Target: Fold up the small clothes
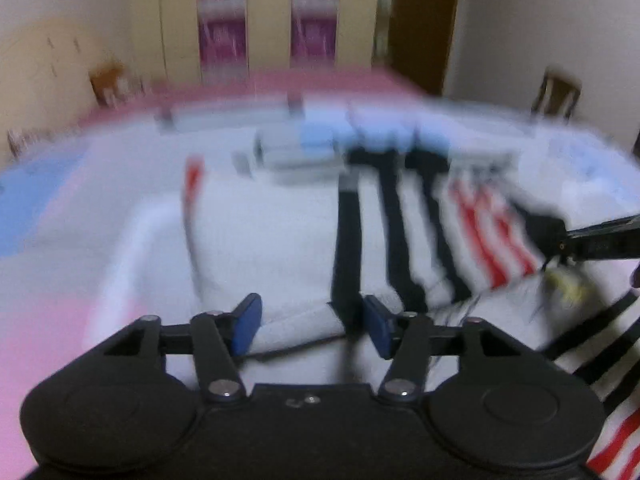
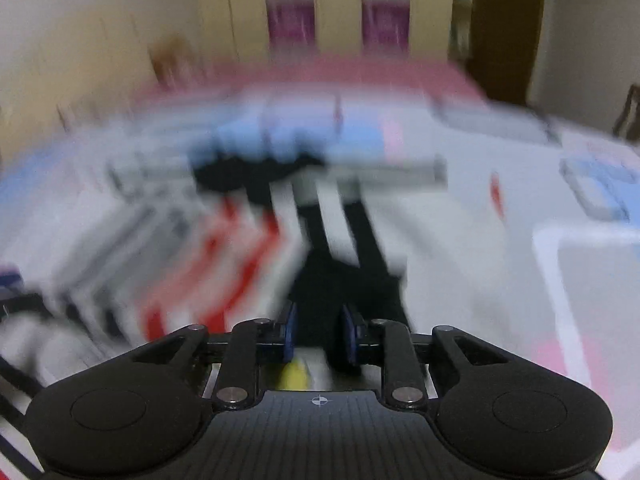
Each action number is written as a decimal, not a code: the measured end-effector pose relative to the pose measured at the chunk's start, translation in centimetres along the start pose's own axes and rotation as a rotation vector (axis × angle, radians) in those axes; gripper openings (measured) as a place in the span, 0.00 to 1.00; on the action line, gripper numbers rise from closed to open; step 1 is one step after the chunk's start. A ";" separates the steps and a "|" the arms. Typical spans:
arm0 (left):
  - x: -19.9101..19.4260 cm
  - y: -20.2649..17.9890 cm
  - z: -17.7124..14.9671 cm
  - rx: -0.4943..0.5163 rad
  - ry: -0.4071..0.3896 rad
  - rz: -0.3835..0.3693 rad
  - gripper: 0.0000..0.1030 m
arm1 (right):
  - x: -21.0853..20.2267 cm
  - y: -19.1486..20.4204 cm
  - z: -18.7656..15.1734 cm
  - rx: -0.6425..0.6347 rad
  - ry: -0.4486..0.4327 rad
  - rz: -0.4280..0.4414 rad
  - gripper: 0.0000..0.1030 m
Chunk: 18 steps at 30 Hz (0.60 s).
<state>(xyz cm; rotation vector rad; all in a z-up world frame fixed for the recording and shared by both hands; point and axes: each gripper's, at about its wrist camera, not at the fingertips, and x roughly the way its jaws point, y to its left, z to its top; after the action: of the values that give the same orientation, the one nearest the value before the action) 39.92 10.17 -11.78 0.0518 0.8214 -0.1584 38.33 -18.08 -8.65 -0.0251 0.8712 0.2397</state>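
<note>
Cream walls, a tall wardrobe (image 1: 224, 16) with magenta panels and a pink-edged bed (image 1: 52, 248) fill what we see in the left wrist view, all motion-blurred. On the bed lies a white garment (image 1: 272, 240) with black stripes and a red-and-white striped part off to its right side. We read the left gripper (image 1: 312, 326) at the garment's near edge, jaws standing apart; a rolled grey-white fold of the garment lies between the blue pads (image 1: 246, 326), whether they touch it we cannot tell. Beyond the garment sit blurred grey and light-blue folded items (image 1: 304, 148). The right gripper (image 1: 592, 240) enters at the garment's right side, next to the red stripes. Right wrist view, blurrier: same wardrobe (image 2: 292, 4) behind, same garment (image 2: 348, 240) dead ahead with its black stripes running away from us. We see the right gripper (image 2: 318, 338) over the garment's dark near end, jaws narrowly apart, dark cloth between them; contact we cannot tell. Something yellow (image 2: 294, 376) shows just under the jaws.
</note>
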 end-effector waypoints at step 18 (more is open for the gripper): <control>8.6 8.6 9.3 -0.081 -0.047 -0.055 0.58 | 4.8 -5.5 6.1 0.033 -0.035 -0.070 0.23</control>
<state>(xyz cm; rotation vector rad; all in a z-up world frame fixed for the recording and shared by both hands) 53.87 16.64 -11.88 -0.0508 0.7823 -0.1774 47.08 -21.81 -8.75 -0.0205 0.8378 0.1599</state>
